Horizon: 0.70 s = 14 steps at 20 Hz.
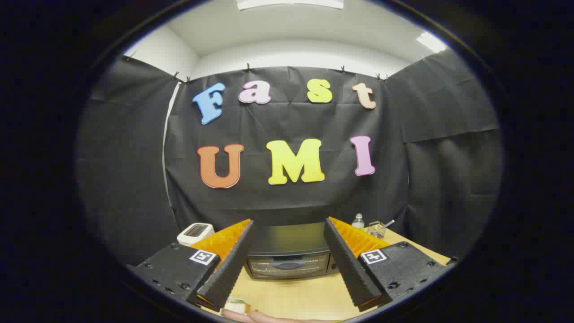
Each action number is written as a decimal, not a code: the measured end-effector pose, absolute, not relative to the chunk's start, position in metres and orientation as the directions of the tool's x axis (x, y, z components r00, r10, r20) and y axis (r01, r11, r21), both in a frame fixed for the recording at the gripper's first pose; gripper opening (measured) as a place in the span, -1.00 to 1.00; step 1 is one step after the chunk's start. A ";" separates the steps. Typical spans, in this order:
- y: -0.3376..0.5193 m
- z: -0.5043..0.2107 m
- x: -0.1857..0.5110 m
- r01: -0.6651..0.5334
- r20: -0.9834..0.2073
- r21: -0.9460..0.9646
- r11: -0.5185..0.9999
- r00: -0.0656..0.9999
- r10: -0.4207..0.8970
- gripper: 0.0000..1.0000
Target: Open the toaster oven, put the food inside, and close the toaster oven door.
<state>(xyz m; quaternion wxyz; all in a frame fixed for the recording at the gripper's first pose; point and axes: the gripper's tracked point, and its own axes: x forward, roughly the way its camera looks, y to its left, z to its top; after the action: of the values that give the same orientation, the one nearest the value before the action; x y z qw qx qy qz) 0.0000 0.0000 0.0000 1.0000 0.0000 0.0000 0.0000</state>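
A dark toaster oven (288, 255) stands on the wooden table (305, 296), its glass door shut and its handle facing me. It lies beyond my fingers, seen in the gap between them. My gripper (289, 229) is open and holds nothing, raised above the table. Close under the left finger, a pale piece of food (236, 306) sits at the table's near edge, with a hand (264, 316) beside it.
A white toaster (195, 232) stands to the left of the oven. To the oven's right at the back are a small clear bottle (358, 221) and a glass container (376, 229) with a utensil in it.
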 end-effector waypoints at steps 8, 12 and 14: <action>0.001 -0.012 0.005 0.000 -0.020 -0.019 1.000 1.000 0.000 1.00; -0.001 -0.015 0.009 0.006 -0.024 -0.026 1.000 1.000 -0.006 1.00; -0.001 -0.017 0.011 0.005 -0.029 -0.022 1.000 1.000 -0.006 1.00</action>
<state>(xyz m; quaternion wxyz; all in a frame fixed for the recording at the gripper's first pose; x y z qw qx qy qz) 0.0111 -0.0014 -0.0174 0.9998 -0.0109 0.0144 -0.0026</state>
